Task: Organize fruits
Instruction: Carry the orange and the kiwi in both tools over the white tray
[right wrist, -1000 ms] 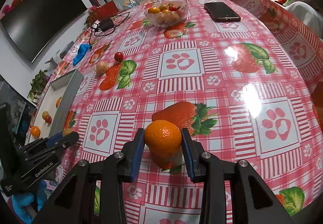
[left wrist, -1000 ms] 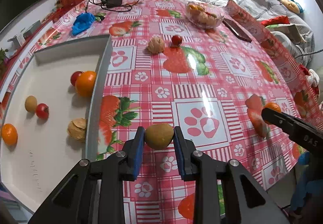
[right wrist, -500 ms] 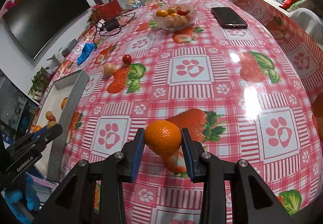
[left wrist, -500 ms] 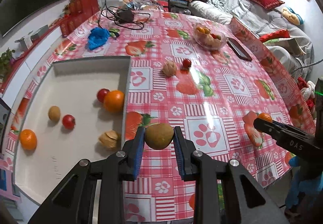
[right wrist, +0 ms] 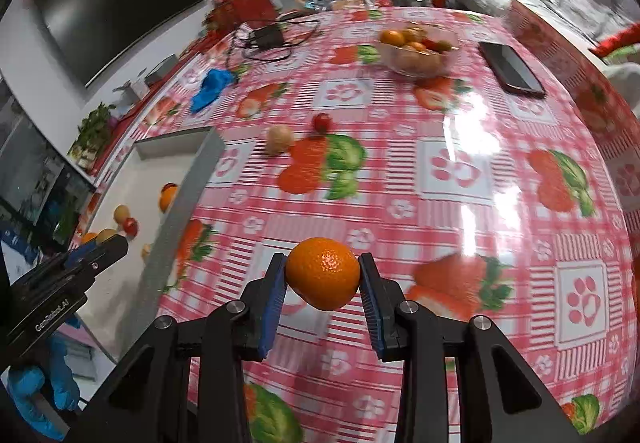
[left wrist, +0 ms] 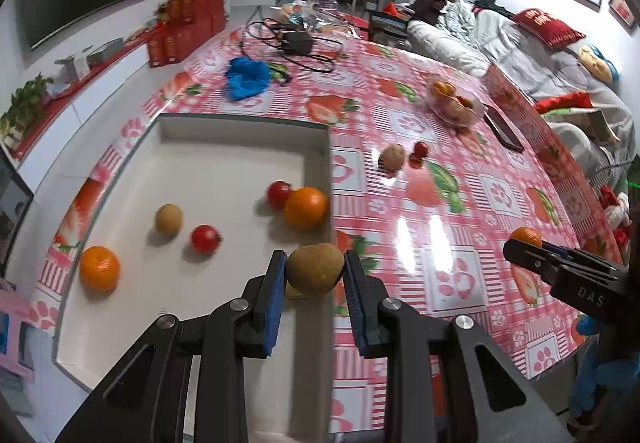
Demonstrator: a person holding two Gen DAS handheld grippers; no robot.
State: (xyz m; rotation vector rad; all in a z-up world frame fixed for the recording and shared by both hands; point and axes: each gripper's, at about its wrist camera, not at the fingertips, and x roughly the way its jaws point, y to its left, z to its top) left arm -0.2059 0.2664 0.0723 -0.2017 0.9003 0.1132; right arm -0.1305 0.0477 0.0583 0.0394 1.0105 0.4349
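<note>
left gripper point(left wrist: 315, 275): jaws clenched on a brown oval kiwi point(left wrist: 315, 268), held in the air over the right wall of the tray
right gripper point(right wrist: 322, 279): jaws clenched on a round orange mandarin point(right wrist: 323, 278), held above the bench, well right of the tray
bench point(left wrist: 400, 227): covered in a glossy pink-and-white checked cloth with strawberry and paw prints
tray point(left wrist: 224, 163): shallow white rectangular tray on the left part of the bench
in tray: large orange point(left wrist: 305, 208) against the right wall, touching a small red tomato point(left wrist: 279, 193); second red tomato point(left wrist: 205, 238) near the middle; tan kiwi point(left wrist: 169, 219) just left of it; small mandarin point(left wrist: 99, 268) at the near left
loose on bench: pale brown walnut-like fruit point(left wrist: 391, 157) and a red cherry tomato point(left wrist: 420, 150), just beside each other, right of the tray
clear bowl of mixed fruit point(right wrist: 418, 50): far side of the bench, next to a dark phone point(right wrist: 511, 68)
other: blue crumpled glove point(left wrist: 247, 77) and a black charger with cable point(left wrist: 297, 42) beyond the tray
person: blue-gloved hand point(right wrist: 40, 391) under the left gripper in the right wrist view
</note>
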